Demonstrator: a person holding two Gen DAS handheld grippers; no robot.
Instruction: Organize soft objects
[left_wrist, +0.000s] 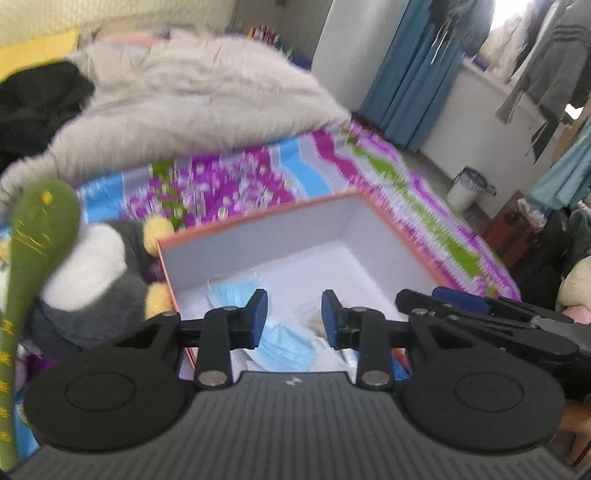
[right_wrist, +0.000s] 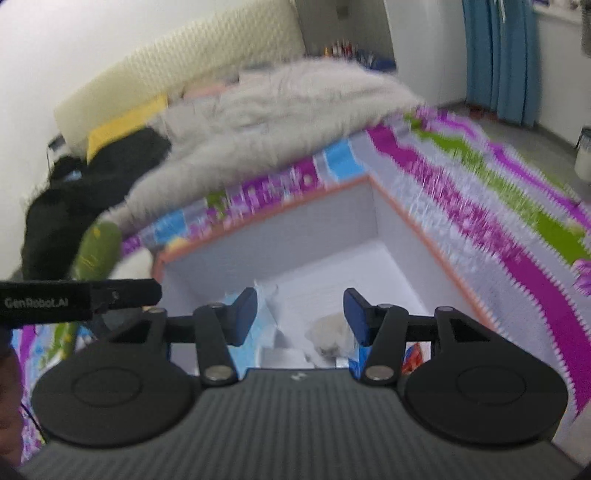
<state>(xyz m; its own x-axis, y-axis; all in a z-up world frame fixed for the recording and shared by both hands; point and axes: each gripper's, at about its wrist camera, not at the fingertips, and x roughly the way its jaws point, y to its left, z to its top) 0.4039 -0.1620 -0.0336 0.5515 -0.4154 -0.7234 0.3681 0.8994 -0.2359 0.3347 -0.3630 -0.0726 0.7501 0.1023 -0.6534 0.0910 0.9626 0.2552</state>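
Both tongs hang over the box (left_wrist: 258, 236): left tongs (left_wrist: 294, 319) spread and empty, right tongs (right_wrist: 300, 315) spread wider, also empty. Blue face masks (left_wrist: 284, 347) and a pale soft lump (right_wrist: 328, 336) lie on the box floor. Grey plush toy (left_wrist: 92, 280) and green plush (left_wrist: 40, 229) sit outside, touching the box's left wall on the bed (left_wrist: 369, 162). Risk: tongs are close together, so reaching left could clip the other tool or shove the box.

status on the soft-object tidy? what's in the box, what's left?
Done: blue masks and a pale fluffy item lie in the box. In hand: nothing; the left gripper and right gripper hang open over it. Left: the penguin plush and green plush sit outside on the bed.
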